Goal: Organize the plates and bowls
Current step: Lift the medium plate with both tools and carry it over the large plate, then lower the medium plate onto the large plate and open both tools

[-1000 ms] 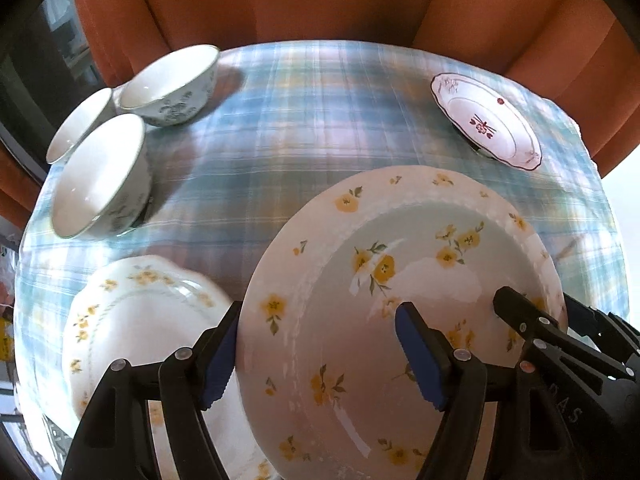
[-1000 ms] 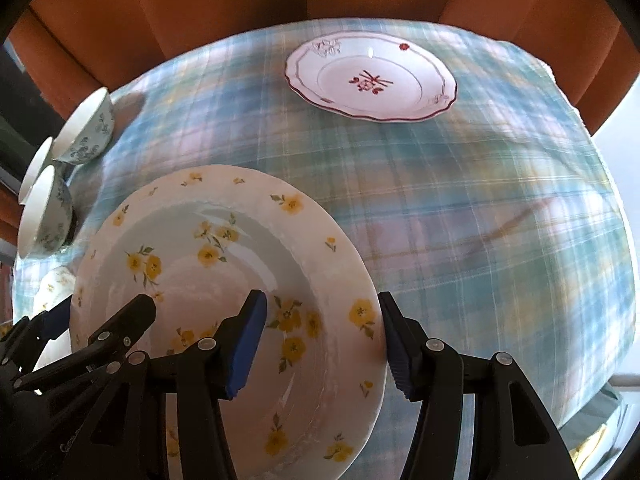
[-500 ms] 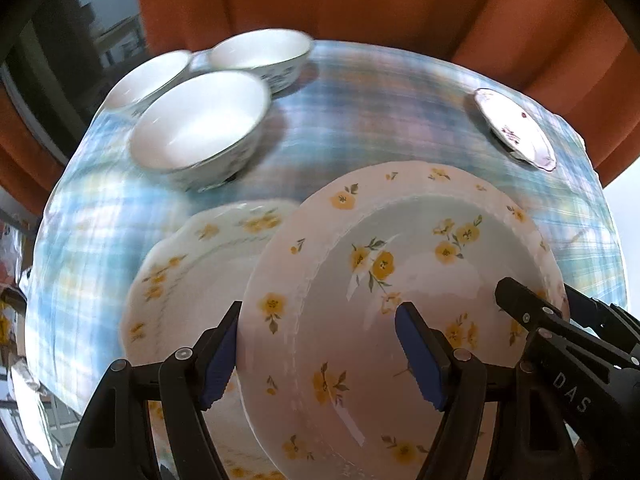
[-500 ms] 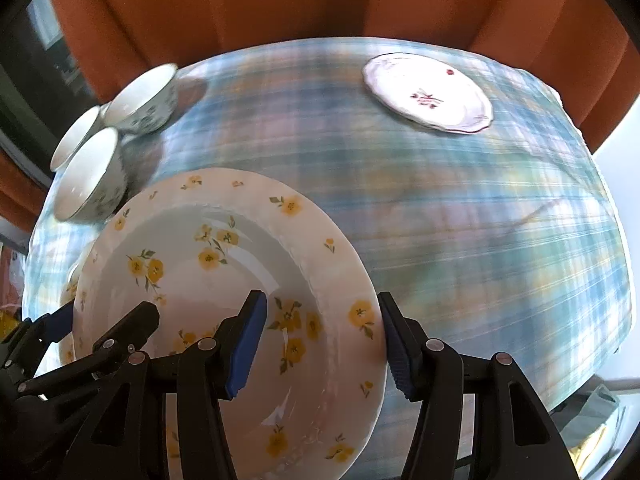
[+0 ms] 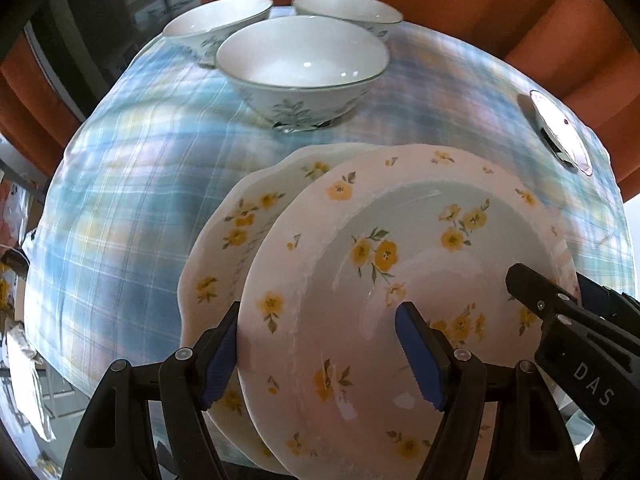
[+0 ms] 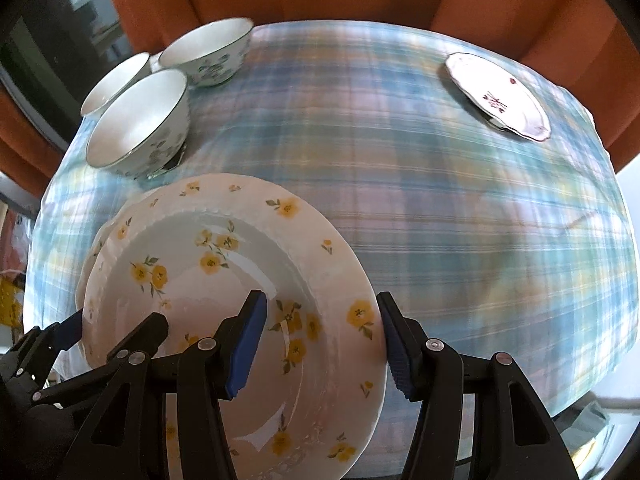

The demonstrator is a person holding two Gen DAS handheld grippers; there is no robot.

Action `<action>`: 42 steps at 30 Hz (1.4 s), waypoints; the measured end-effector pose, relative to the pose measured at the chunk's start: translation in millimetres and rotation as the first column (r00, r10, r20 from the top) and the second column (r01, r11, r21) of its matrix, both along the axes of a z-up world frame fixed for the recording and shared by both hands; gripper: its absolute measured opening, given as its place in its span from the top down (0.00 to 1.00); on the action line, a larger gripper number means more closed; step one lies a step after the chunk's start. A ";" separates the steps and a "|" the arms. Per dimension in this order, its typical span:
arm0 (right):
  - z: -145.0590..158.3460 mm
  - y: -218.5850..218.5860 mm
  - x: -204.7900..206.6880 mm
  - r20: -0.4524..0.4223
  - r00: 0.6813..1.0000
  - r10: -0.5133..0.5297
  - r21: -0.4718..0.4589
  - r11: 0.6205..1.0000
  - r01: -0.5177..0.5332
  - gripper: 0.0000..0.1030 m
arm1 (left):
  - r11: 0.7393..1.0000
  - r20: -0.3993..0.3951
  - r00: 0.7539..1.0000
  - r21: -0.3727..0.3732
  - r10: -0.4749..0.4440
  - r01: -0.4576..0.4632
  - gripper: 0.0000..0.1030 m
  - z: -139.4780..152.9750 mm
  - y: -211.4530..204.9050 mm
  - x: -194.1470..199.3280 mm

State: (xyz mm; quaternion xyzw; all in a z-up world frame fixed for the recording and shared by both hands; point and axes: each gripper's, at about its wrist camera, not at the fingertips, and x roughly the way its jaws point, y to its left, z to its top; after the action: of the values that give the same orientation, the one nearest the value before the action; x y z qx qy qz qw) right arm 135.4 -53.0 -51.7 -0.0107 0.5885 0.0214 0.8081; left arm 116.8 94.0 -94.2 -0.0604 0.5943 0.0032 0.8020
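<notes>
Under top plate [image 5: 404, 280]: lower plate [image 5: 240, 232], mostly hidden.
Left tongs [image 5: 320, 354]: clamped on top plate's left rim.
Right tongs [image 6: 320, 344]: clamped on its right rim.

Left claw [image 5: 320, 354] and right claw [image 6: 322, 346] both steeply downward, each clamped on a rim.

second plate [image 5: 256, 216] mostly hidden beneath held plate [image 5: 400, 280], tablecloth [image 6: 440, 200] blurred

Held plate [image 5: 400, 280] now over, prob. above, 2nd yellow-flower plate [image 5: 240, 240].
</notes>
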 end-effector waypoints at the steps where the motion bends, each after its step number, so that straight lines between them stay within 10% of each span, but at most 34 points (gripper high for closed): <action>1: -1.9 3.2 1.1 -0.005 1.000 0.005 -0.006 1.000 -0.005 0.41 | 1.000 -0.001 1.000 0.001 0.002 -0.002 0.27 -1.6 1.7 0.0; 42: -4.4 -0.7 -3.5 -0.003 0.997 0.072 0.013 0.997 -0.072 0.64 | 0.993 0.033 0.999 0.120 -0.011 0.007 0.18 12.1 -15.4 0.1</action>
State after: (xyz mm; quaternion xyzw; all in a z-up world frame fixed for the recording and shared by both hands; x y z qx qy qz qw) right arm 131.9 -53.7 -56.0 -0.0266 0.5891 0.0543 0.8058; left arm 116.9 78.5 -82.1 -0.0094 0.5796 0.0342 0.8141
